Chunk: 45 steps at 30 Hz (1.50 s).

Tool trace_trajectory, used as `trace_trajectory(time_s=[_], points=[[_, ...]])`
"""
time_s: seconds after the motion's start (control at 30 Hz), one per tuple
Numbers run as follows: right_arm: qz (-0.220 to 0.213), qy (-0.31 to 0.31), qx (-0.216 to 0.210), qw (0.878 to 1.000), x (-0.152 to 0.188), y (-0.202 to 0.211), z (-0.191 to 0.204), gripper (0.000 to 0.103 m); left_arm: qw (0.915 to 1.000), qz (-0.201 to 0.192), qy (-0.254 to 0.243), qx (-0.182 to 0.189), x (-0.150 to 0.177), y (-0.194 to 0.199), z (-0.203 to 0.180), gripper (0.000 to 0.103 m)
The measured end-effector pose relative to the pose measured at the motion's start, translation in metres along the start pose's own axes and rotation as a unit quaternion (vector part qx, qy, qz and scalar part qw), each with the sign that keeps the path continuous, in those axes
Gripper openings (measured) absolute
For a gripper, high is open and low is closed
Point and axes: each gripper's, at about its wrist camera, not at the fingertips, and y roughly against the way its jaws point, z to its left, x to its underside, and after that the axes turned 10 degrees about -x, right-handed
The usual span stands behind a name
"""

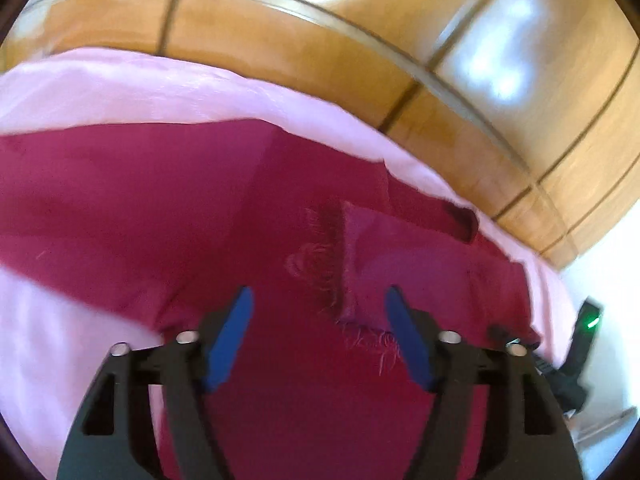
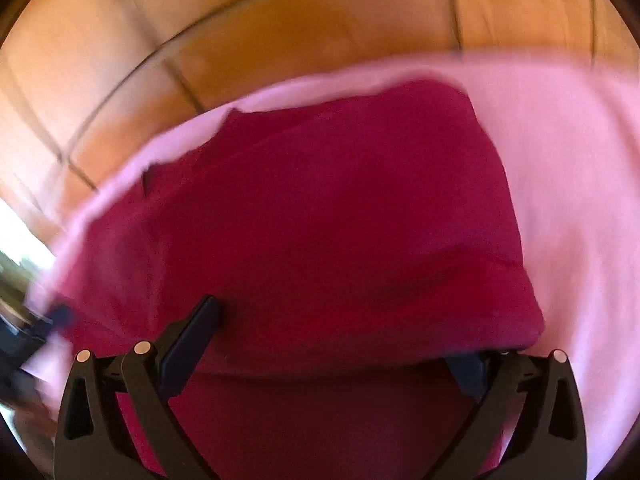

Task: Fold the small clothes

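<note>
Maroon cloth (image 1: pixel 200 200) lies spread on a pink sheet (image 1: pixel 120 92), which looks like a bed cover, and brown wooden panels (image 1: pixel 280 48) stand behind it. The cloth seems to be a small piece of clothing, but I cannot tell what kind, because both pictures are blurry. In the left wrist view a flap with a frayed, thready edge (image 1: pixel 360 332) sits between the blue pads of the left tool (image 1: pixel 320 316). The left tool is spread wide and hangs just over the cloth, and I do not see it pinching anything. In the right wrist view the cloth (image 2: pixel 320 200) looks like a neat shape with one layer lying over another near the bottom of the picture. The right tool (image 2: pixel 332 344) also looks spread wide. Its left pad (image 2: pixel 192 344) shows plainly, but a fold of cloth lies over its right pad, so I cannot say if that pad is touching the cloth or is only hidden under it. I think the folding is partly done, since some of the cloth is already doubled over. The cloth is still wide, so I think more folds are left, and the frayed flap may need tucking in first.
</note>
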Motion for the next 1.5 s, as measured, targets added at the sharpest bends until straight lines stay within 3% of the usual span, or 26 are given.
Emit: trace_trajectory(time_s=[0.17,0.33,0.4,0.47,0.6,0.73,0.77,0.87,1.07,1.13,1.17,1.2,1.23,1.33,1.5], points=[[0.011,-0.006,0.021,1.0,0.011,0.01,0.008,0.101,0.9981,0.004,0.062,-0.003,0.011,0.024,0.046,0.07],[-0.004,0.018,0.05,0.999,0.039,0.039,0.031,0.101,0.9917,-0.029,0.125,-0.013,0.021,0.064,0.116,0.073],[-0.009,0.027,0.049,0.998,0.049,0.04,0.037,0.101,0.9857,-0.05,0.161,-0.006,0.024,0.081,0.149,0.086],[-0.018,0.052,0.07,0.996,0.069,0.037,0.044,0.101,0.9781,-0.065,0.197,-0.022,0.025,0.096,0.185,0.092],[-0.03,0.042,0.077,0.996,0.073,0.036,0.045,0.101,0.9603,-0.093,0.256,-0.061,0.022,0.124,0.248,0.092],[-0.025,0.043,0.085,0.995,0.069,0.03,0.049,0.101,0.9448,-0.102,0.304,-0.066,0.01,0.134,0.294,0.092],[-0.025,0.044,0.086,0.995,0.07,0.03,0.049,0.101,0.9404,-0.104,0.317,-0.068,0.006,0.134,0.303,0.092],[-0.034,0.044,0.082,0.995,0.071,0.028,0.048,0.101,0.9276,-0.108,0.353,-0.062,-0.008,0.127,0.326,0.07],[-0.036,0.045,0.083,0.995,0.075,0.031,0.048,0.101,0.9097,-0.095,0.398,-0.07,-0.033,0.101,0.367,0.067],[-0.036,0.046,0.084,0.995,0.075,0.03,0.048,0.101,0.9117,-0.084,0.395,-0.078,-0.041,0.091,0.373,0.055],[-0.036,0.046,0.083,0.995,0.075,0.03,0.048,0.101,0.9145,-0.078,0.387,-0.09,-0.044,0.087,0.371,0.041],[-0.037,0.045,0.083,0.995,0.074,0.03,0.048,0.101,0.918,-0.071,0.371,-0.119,-0.048,0.083,0.37,0.018],[-0.037,0.045,0.082,0.995,0.074,0.03,0.048,0.101,0.9196,-0.067,0.364,-0.133,-0.047,0.079,0.368,0.01],[-0.037,0.044,0.08,0.995,0.074,0.03,0.047,0.101,0.9266,-0.076,0.338,-0.148,-0.055,0.078,0.357,0.007],[-0.037,0.045,0.082,0.995,0.073,0.029,0.047,0.101,0.9599,-0.133,0.222,-0.109,-0.071,0.102,0.278,0.007]])
